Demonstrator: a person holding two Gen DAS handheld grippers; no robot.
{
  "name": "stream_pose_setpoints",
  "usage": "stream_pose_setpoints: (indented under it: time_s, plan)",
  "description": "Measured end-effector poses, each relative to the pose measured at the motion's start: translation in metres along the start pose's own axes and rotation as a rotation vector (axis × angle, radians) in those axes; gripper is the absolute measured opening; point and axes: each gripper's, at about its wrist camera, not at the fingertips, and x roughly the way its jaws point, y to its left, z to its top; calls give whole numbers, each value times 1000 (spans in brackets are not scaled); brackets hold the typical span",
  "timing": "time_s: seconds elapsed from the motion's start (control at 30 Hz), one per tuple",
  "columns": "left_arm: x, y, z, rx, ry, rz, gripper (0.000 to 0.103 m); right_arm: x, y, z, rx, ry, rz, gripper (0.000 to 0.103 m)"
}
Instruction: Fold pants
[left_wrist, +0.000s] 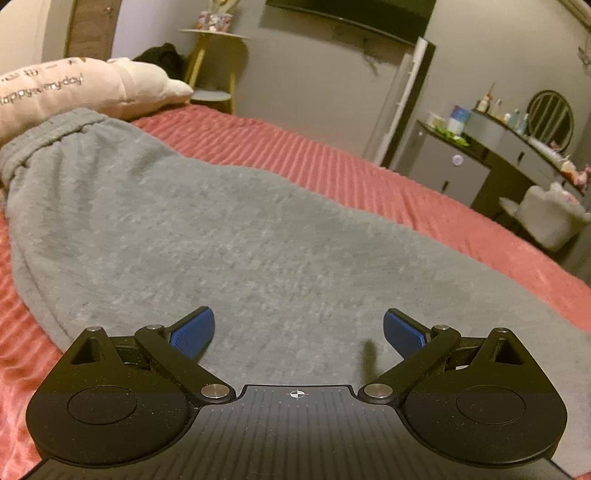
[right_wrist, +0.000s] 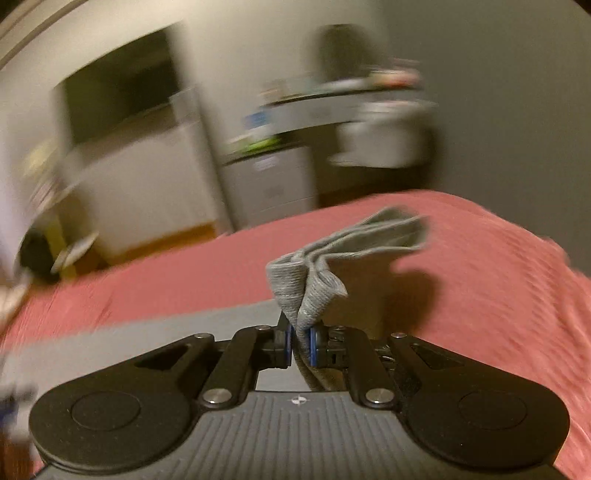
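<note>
Left wrist: pillow (left_wrist: 74, 88) lettering "day!" (partly blurred)

Pants (left_wrist: 207, 221): grey knit cloth, matt, fuzzy nap; ribbed weave at the cuff (right_wrist: 306, 291). Bed cover (left_wrist: 332, 158): red cloth, ribbed, soft sheen. Left tongs (left_wrist: 298, 332): matt black plastic, bright metal pins, blue textured pads (left_wrist: 192, 334). Pillow (left_wrist: 74, 88) at 10 o'clock: pale smooth cloth, printed lettering.

Left gripper (left_wrist: 298, 332) spread wide over grey pants (left_wrist: 207, 236), pink bedspread (left_wrist: 332, 158).
</note>
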Motion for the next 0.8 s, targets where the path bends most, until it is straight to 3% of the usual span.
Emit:
stream_pose_setpoints:
  time_s: [0.1, 0.2, 0.27, 0.33, 0.4, 0.43, 0.47, 0.63, 0.73, 0.8]
  plan:
    - [-1, 1, 0, -11, 6, -30, 102, 13, 66, -17, -195, 94, 147, 9]
    - [-1, -1, -3, 4, 13, -52, 102, 30, 110, -45, -306, 237, 257, 10]
    - [-1, -4, -5, 24, 21, -70, 102, 39, 126, -59, -332, 340, 284, 21]
    - [-1, -7, -6, 41, 28, -94, 102, 33, 123, -63, -284, 335, 282, 31]
    - [0, -12, -8, 63, 42, -135, 102, 22, 99, -56, -96, 304, 294, 59]
    - [0, -15, -9, 78, 47, -153, 102, 17, 79, -53, 44, 275, 296, 81]
    - [0, -19, -10, 99, 54, -173, 102, 10, 59, -55, 183, 244, 293, 91]
    - [-4, -38, -15, 172, 116, -300, 102, -12, -35, -95, 825, 148, 278, 91]
    - [-6, -46, -16, 149, 196, -409, 102, -7, -57, -114, 1028, 125, 315, 86]
    - [-6, -53, -17, 141, 244, -450, 100, -2, -61, -118, 1071, 115, 358, 68]
